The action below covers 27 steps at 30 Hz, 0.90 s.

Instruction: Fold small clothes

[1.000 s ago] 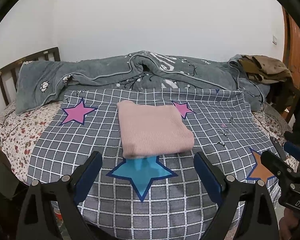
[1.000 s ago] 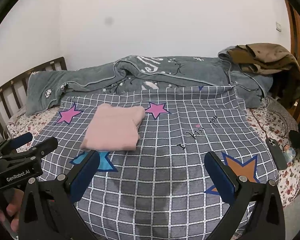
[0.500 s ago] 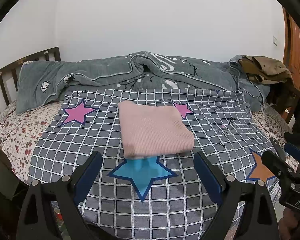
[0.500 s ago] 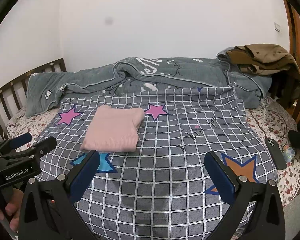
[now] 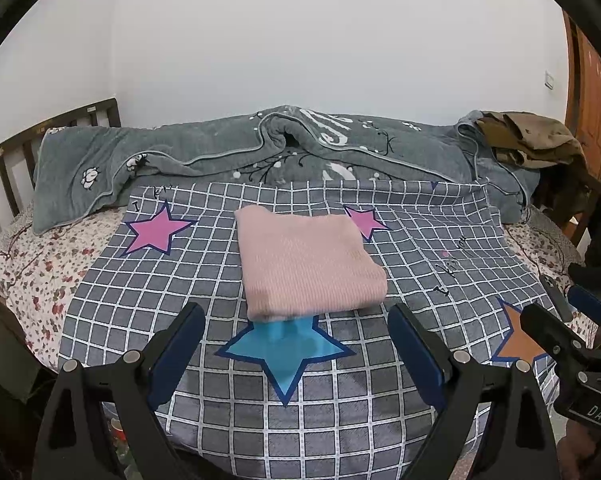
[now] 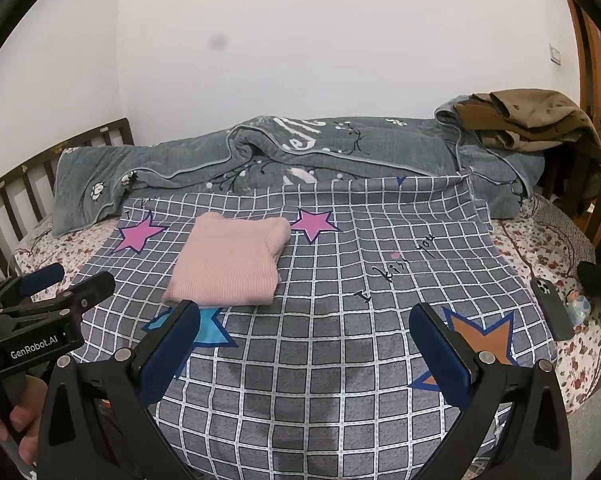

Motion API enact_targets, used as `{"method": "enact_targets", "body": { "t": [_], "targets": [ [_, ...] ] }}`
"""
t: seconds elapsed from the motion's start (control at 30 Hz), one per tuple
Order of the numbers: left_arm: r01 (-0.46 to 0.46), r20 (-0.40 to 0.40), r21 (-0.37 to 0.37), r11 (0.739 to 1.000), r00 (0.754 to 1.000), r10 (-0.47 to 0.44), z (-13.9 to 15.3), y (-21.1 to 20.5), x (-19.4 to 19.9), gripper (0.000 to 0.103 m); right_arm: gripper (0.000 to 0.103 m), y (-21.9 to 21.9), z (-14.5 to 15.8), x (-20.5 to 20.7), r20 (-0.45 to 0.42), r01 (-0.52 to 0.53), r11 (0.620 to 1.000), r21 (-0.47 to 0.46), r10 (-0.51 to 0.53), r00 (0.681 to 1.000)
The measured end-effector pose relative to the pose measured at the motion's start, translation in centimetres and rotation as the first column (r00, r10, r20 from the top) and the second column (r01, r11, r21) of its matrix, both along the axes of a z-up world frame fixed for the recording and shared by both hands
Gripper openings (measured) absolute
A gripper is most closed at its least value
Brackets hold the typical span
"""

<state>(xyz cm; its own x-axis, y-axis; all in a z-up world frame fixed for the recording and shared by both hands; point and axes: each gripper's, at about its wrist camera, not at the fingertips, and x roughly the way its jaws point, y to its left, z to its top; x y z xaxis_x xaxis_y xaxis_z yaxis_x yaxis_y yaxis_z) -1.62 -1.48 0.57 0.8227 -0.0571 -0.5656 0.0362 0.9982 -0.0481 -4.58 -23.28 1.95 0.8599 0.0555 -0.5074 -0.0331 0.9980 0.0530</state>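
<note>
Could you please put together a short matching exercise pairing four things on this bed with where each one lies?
Things:
1. pink folded garment
2. phone
3. brown clothes
4. blue star

Places:
A. piled on the grey blanket at the far right
B. on the floral sheet by the right edge
C. on the checked cover between two pink stars
D. printed just in front of the pink garment

Pairs: 1-C, 2-B, 3-A, 4-D
</note>
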Motion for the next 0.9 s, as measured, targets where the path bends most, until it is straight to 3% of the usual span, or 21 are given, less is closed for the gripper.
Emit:
{"method": "enact_targets", "body": {
  "t": [0.9],
  "targets": [
    [0.027,0.004,-0.011,1.000,1.000,-0.027,1.1,0.6,0.0,0.093,0.102,-0.4,0.8,-0.7,0.016,0.006,1.000,-0.004,-0.006,1.000]
  ]
}}
